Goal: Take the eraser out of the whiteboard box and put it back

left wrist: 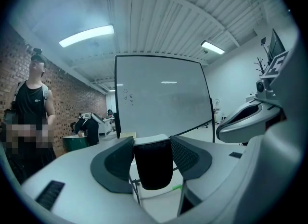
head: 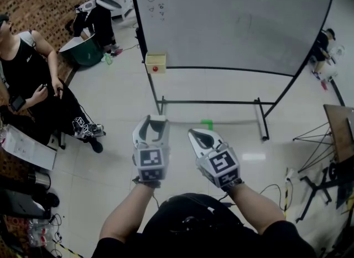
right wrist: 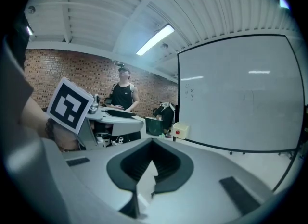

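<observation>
the left tool (head: 155, 125) is seen closed on a black block-shaped eraser with a white back (left wrist: 153, 165). in the left gripper view the eraser stands upright between the two dark ribbed pads (left wrist: 113, 163), and it is touched by them on both sides. the eraser is thus held outside the small pale yellow box with a red dot (head: 155, 62), which is fixed at the lower left corner of the large white-faced, black-framed whiteboard (head: 232, 19). seen from the head view, the box lies at about twelve o'clock from the left tool and well apart from it, across the pale glossy floor (head: 110, 113).

the right tool (head: 197, 137) is held just beside the left one, at its three o'clock. in the right gripper view its jaws are drawn together, with only a thin sliver of floor seen between the pads, and nothing is held in them. a short strip of green tape (head: 206, 124) is stuck to the floor at twelve o'clock from the right tool, in front of the whiteboard's black stand (head: 210, 102).

a seated person in black clothing (head: 33, 80) is seen at about ten o'clock from the tools, beside a wall of red brick (head: 50, 2).
</observation>
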The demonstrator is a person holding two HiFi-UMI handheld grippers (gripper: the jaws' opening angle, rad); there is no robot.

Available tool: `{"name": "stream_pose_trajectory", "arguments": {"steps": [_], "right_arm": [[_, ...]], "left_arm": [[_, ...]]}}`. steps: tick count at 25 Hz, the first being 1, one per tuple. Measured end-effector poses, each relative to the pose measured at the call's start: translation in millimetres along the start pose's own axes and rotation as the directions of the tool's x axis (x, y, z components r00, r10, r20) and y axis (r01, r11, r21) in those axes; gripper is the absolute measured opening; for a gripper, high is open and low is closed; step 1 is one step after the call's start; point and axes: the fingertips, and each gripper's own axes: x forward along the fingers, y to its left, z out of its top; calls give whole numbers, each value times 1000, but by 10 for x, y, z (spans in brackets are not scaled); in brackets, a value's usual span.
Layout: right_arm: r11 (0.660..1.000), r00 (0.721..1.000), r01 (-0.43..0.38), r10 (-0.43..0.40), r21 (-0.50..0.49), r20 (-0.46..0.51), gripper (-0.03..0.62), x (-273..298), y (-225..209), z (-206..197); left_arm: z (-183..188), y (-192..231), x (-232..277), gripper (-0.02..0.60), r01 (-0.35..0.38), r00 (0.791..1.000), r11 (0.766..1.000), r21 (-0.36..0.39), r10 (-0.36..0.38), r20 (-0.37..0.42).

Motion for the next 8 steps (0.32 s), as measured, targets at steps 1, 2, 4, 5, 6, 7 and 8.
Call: {"name": "stream_pose_trajectory", "arguments": {"steps": [1,2,4,5,6,7,8], "right_arm": [[1000,1000,-1,1,3,0,25,-5,5,-2],[1000,1000,-2,2,5,2,25,-8,13,-1],[1000,1000,-7,7,-1,9,25,-15,31,13],[1000,1000,-9,9,-8,10,25,-18,35,24],[1000,1000,-9,9,-13,11,25,-21,33,33],[1000,1000,-9,9,-15,11,25,-24,29,41],[1000,1000,-8,9,-18,10,25,-28,25,48]], "left_arm": [[-4,-4,-9,233,-1,1000,1000,-1,1,-1],[-9,-6,-19,234,-2,1000,1000,-1,2,-3],[-18,-11,-36,235,-3,1000,1000,-1,3,-6],[-19,-15,-42,234,-2,1000,1000,-1,2,-6],[-16,-19,-45,234,-2,1000,1000,1,2,-6],[-12,-22,-46,233,-2,1000,1000,2,2,-6],[-8,-25,-47,233,-2,1000,1000,3,2,-5]]}}
